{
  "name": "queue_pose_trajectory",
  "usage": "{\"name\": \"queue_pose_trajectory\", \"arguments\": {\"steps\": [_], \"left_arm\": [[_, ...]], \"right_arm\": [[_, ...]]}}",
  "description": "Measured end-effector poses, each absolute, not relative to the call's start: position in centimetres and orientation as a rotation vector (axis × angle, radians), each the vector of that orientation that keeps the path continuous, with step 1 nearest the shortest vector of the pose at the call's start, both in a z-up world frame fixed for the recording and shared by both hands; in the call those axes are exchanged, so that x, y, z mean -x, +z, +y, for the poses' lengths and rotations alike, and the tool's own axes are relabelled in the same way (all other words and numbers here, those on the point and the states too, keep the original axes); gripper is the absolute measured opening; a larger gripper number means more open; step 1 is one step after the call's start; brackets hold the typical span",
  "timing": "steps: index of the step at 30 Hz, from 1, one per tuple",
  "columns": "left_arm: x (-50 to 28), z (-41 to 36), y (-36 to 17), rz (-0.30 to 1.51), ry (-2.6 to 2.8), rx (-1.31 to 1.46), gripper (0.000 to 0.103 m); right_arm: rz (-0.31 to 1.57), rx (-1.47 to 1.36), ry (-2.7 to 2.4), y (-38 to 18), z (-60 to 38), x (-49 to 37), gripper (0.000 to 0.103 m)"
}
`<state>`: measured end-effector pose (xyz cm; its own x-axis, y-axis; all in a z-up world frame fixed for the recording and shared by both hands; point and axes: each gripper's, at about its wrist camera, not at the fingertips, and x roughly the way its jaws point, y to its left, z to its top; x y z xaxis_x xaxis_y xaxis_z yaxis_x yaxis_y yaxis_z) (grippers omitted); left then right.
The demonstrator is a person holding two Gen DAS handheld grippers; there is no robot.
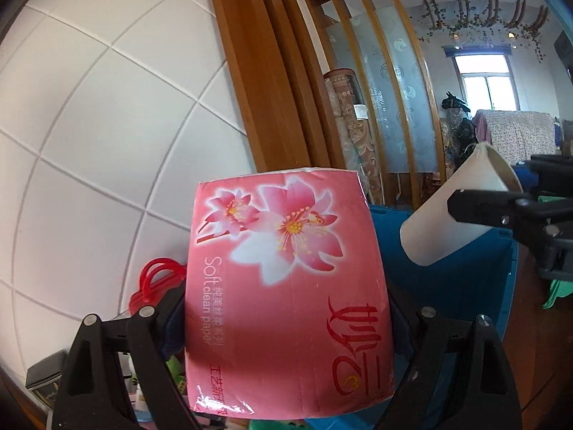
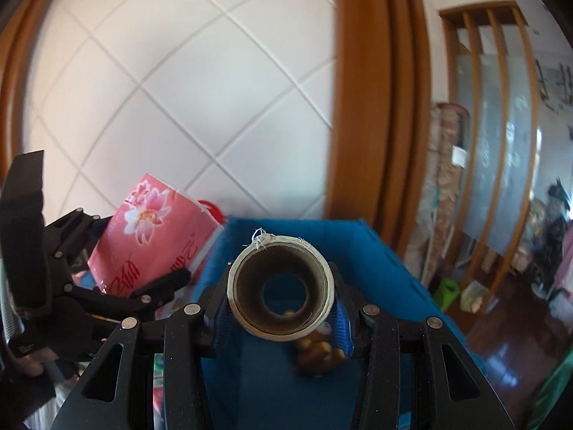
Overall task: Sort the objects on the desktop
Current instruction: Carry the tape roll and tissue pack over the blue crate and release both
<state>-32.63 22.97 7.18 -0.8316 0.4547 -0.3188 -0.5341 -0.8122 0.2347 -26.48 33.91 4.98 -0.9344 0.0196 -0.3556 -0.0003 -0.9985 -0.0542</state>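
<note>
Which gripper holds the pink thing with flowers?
The left gripper holds the pink tissue pack. The right gripper holds a plain white tube instead.

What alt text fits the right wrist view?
The right gripper holds a white cardboard tube end-on above a blue bin, jaws shut on it. At left, the left gripper holds a pink tissue pack before a white tiled wall.

Daylight pours in from the far window (image 1: 487, 82), blown out white. The tiled wall (image 1: 89, 125) is bright and evenly lit. Straight lines bow toward the dark corners. The right wrist view smears at its right edge.
</note>
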Motion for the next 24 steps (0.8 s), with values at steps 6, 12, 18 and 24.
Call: {"name": "queue_pose_trajectory", "arguments": {"steps": [6, 12, 18, 24], "left_arm": [[35.4, 28.0, 6.4, 0.459, 2.543, 0.402, 0.092], [35.2, 29.2, 6.9, 0.460, 2.614, 0.384, 0.097], [35.6, 28.2, 7.5, 0.403, 2.646, 0.367, 0.102], [35.1, 28.4, 6.9, 0.436, 2.675, 0.400, 0.102]], "right_arm": [[0.057, 0.650, 2.974, 2.6, 40.5, 30.3, 0.062], [0.028, 0.535, 2.948, 3.4, 42.1, 29.7, 0.094], [0.088, 0.516, 2.939, 3.4, 43.1, 29.1, 0.094], [0.114, 0.545, 2.962, 3.0, 42.8, 28.5, 0.094]]}}
